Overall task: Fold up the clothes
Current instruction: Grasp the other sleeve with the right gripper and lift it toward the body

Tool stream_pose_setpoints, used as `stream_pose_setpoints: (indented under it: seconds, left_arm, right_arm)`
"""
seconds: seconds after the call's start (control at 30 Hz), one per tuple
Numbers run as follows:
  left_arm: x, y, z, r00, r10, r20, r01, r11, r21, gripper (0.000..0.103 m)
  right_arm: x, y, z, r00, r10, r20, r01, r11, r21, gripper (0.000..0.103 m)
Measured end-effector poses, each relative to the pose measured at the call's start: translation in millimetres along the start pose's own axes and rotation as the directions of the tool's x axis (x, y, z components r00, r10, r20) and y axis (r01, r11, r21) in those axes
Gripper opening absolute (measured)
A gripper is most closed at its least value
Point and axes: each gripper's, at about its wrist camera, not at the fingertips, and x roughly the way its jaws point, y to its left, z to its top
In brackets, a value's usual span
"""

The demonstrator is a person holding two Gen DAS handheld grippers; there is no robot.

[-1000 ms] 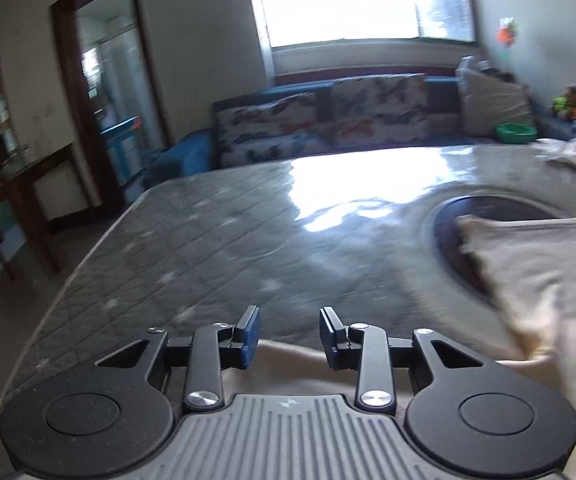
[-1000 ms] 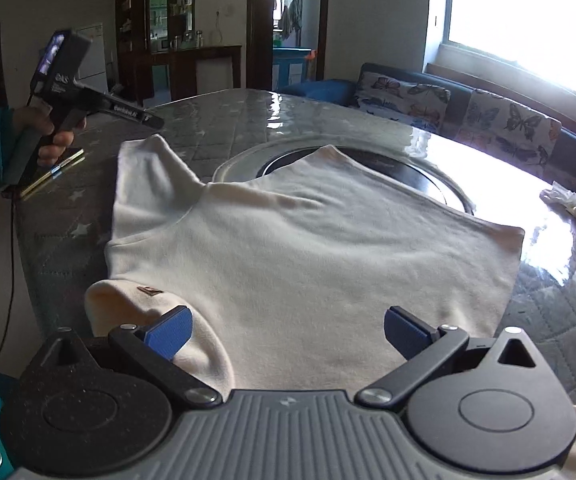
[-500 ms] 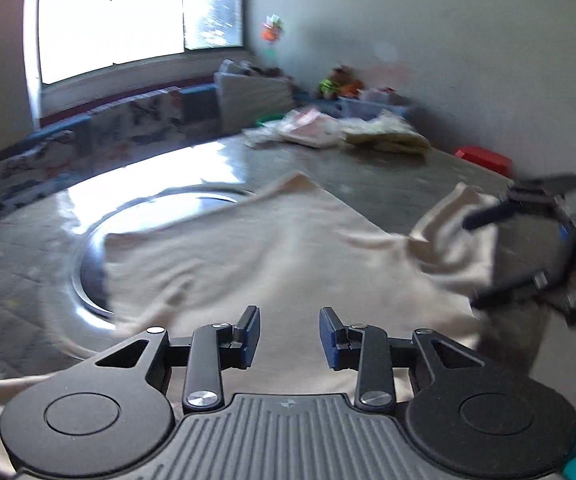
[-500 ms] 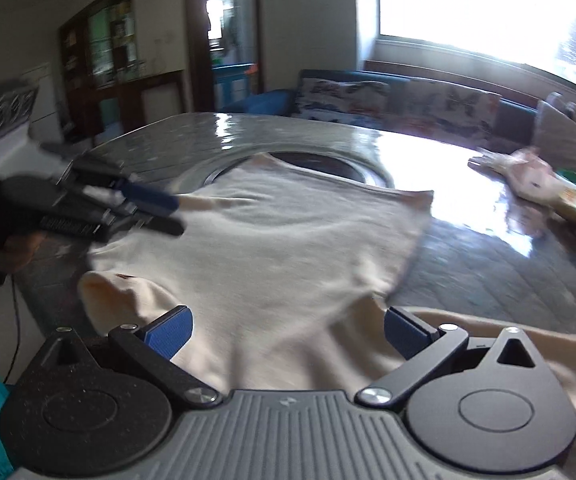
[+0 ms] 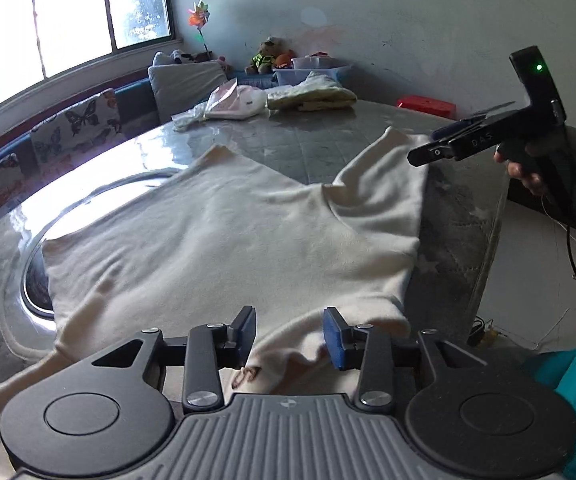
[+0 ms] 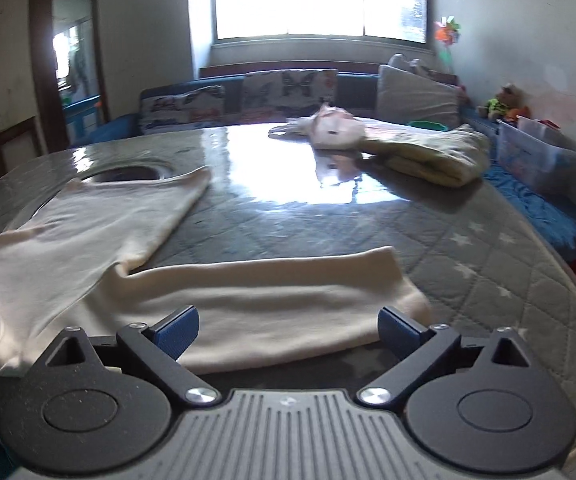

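A cream long-sleeved top (image 5: pixel 224 240) lies spread flat on the grey quilted table (image 5: pixel 328 148). My left gripper (image 5: pixel 290 336) is open just above the top's collar, where a small label shows. My right gripper (image 6: pixel 288 330) is wide open over the folded right sleeve (image 6: pixel 280 300), near the table's front edge. In the left wrist view the right gripper (image 5: pixel 440 148) hovers above that sleeve's end. The top's body (image 6: pixel 88 232) shows at left in the right wrist view.
A pink garment (image 6: pixel 336 128) and a folded yellowish cloth (image 6: pixel 436 156) lie at the table's far side. A round glass inset (image 5: pixel 36 280) lies under the top's hem. A sofa with butterfly cushions (image 6: pixel 284 88) stands beyond, a red stool (image 5: pixel 426 104) beside the table.
Both grippers have swung to the right. The left now looks across the top from the collar; the right moved from the top's body to the right sleeve. Both jaws stayed open.
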Motion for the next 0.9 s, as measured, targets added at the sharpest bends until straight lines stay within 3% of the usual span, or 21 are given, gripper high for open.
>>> stream_pose_setpoints:
  seconds: [0.17, 0.33, 0.5, 0.6, 0.7, 0.9]
  left_arm:
    - [-6, 6, 19, 0.998, 0.005, 0.06, -0.003, 0.999, -0.041, 0.051]
    - [8, 2, 27, 0.999, -0.019, 0.048, 0.023, 0.996, -0.087, 0.053]
    - [21, -11, 32, 0.998, -0.05, 0.048, 0.055, 0.993, -0.101, 0.06]
    - [26, -17, 34, 0.997, -0.062, 0.055, 0.068, 0.991, -0.116, 0.073]
    - [31, -24, 36, 0.997, -0.059, 0.056, 0.065, 0.991, -0.116, 0.078]
    - [35, -28, 36, 0.997, -0.059, 0.054, 0.066, 0.99, -0.127, 0.082]
  right_arm:
    - [9, -25, 3, 0.996, -0.094, 0.006, 0.094, 0.995, 0.046, 0.094]
    - [19, -42, 1, 0.983, -0.183, -0.032, 0.185, 0.979, 0.09, 0.082]
    - [19, -51, -2, 0.96, -0.278, -0.041, 0.281, 0.954, 0.103, 0.079]
    - [18, -55, -1, 0.963, -0.267, -0.042, 0.27, 0.955, 0.126, 0.072]
    - [18, -58, -2, 0.977, -0.206, -0.048, 0.211, 0.958, 0.195, 0.069]
    - [19, -49, 0, 0.984, -0.176, -0.036, 0.18, 0.966, 0.188, 0.044]
